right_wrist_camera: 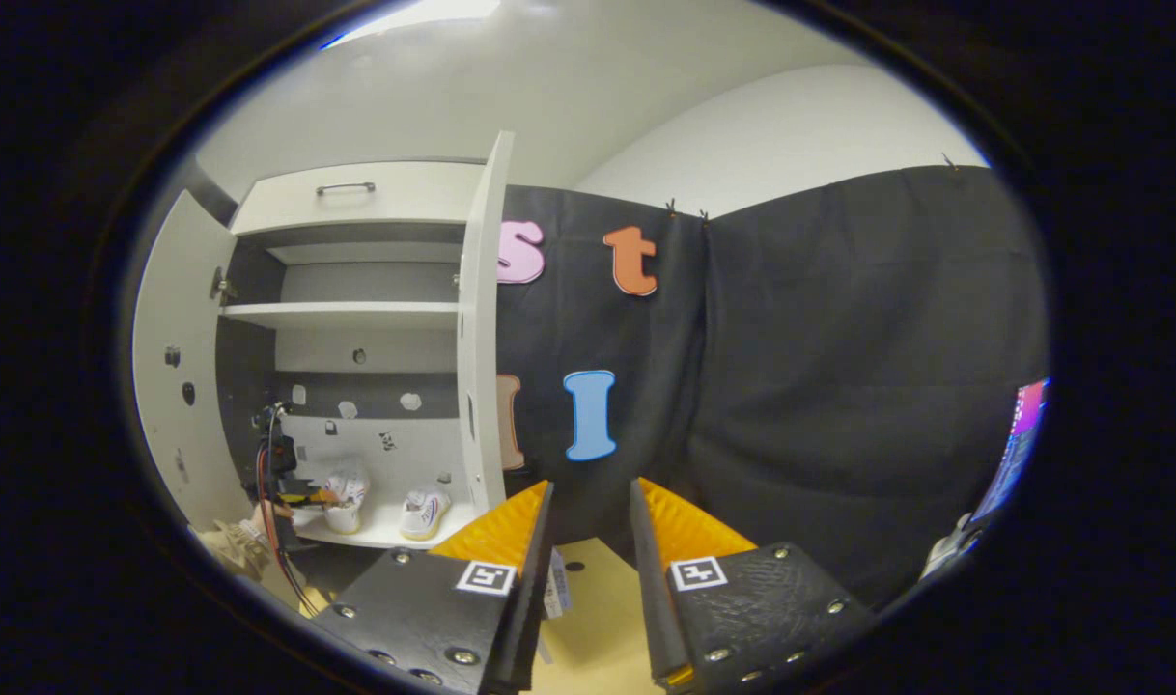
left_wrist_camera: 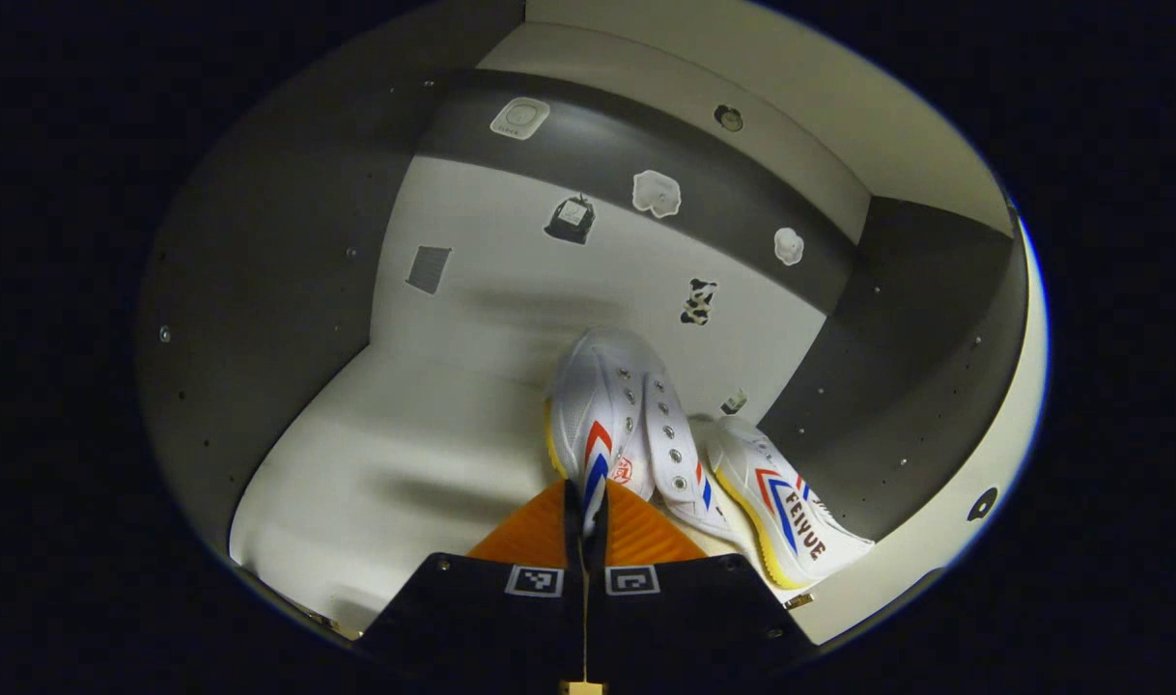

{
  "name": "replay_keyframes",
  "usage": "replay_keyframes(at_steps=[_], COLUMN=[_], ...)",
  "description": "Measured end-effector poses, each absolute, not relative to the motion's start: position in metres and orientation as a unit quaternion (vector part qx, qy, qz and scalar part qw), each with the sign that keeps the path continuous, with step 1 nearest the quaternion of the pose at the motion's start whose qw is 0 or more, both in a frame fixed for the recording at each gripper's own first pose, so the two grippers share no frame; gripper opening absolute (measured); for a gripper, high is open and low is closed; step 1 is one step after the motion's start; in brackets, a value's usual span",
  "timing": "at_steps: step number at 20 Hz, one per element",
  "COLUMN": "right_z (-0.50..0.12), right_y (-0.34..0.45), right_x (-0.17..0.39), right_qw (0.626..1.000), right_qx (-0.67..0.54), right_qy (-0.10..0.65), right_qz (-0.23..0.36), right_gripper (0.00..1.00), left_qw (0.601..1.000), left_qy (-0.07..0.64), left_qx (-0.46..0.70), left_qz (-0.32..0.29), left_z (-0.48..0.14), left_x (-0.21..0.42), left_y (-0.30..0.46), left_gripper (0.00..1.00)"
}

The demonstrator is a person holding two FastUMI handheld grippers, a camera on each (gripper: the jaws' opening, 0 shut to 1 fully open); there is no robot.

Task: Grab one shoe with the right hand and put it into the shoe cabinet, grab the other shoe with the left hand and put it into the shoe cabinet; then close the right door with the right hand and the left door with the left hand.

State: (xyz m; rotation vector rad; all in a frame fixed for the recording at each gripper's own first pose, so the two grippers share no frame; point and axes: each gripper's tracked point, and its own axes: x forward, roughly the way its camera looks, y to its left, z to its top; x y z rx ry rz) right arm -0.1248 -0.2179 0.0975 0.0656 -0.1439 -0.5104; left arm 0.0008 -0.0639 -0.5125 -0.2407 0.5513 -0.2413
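Shoes (left_wrist_camera: 636, 425) — white, striped, side-by-side

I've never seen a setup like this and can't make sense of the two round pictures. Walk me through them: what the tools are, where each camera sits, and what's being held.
There is no robot here: a person carries a two-finger handheld gripper in each hand, and a fisheye camera rides on each one.

The left gripper view looks into the white shoe cabinet with dark side walls. The left gripper has its fingers shut on the heel of a white canvas sneaker with red and blue chevrons, over the bottom shelf. The matching second sneaker already lies beside it on the right.

The right gripper view is taken from farther back. The right gripper is open and holds nothing. Both cabinet doors stand open: the left door and the right door.
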Motion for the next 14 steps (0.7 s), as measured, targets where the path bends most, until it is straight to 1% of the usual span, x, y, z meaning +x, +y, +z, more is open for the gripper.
replay_keyframes(at_steps=[6,8,10,11,12,14], right_z=[0.090,0.088,0.087,0.086,0.086,0.082], right_y=[-0.219,-0.218,-0.219,-0.220,-0.220,-0.220], right_x=[-0.115,-0.112,-0.109,-0.107,-0.105,-0.099], right_qw=[0.967,0.969,0.970,0.971,0.971,0.973], right_qx=[0.039,0.042,0.042,0.041,0.041,0.044], right_qy=[-0.067,-0.066,-0.065,-0.065,-0.065,-0.063], right_qz=[-0.242,-0.236,-0.231,-0.228,-0.226,-0.217], right_gripper=[0.44,0.44,0.44,0.44,0.44,0.45], left_qw=[0.946,0.947,0.948,0.947,0.949,0.952], left_qy=[0.285,0.286,0.289,0.291,0.287,0.268], left_qx=[-0.114,-0.106,-0.088,-0.080,-0.073,-0.068], left_qz=[-0.110,-0.101,-0.105,-0.108,-0.113,-0.130], left_z=[-0.525,-0.525,-0.522,-0.518,-0.513,-0.492], left_x=[0.004,0.004,0.000,-0.004,-0.009,-0.019], left_y=[-0.058,-0.052,-0.052,-0.055,-0.056,-0.065], left_gripper=[0.02,0.06,0.15,0.44,0.39,0.42])
